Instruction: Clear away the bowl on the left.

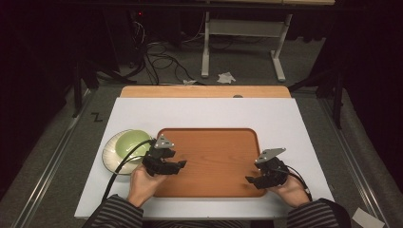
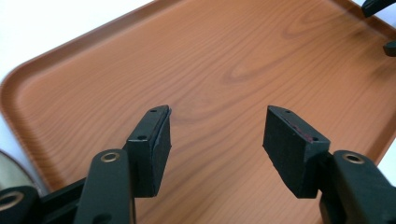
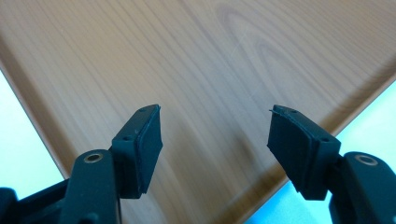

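Note:
A brown wooden tray [image 1: 214, 142] lies in the middle of the white table top, with nothing on it. My left gripper [image 1: 179, 165] hovers over the tray's near left part, jaws apart and empty; in the left gripper view [image 2: 217, 126] the bare tray floor [image 2: 210, 60] lies between its pads. My right gripper [image 1: 251, 180] sits over the tray's near right corner, also open and empty; in the right gripper view [image 3: 215, 128] the tray's wood grain [image 3: 187, 56] runs under the jaws. A green bowl [image 1: 132, 144] rests on a white plate [image 1: 110, 154] left of the tray.
The white board [image 1: 204, 111] lies on a wooden table whose far edge [image 1: 204, 91] shows behind it. Cables trail from both grippers toward the person. Beyond the table are floor cables, a white desk frame [image 1: 242, 28] and crumpled paper [image 1: 226, 77].

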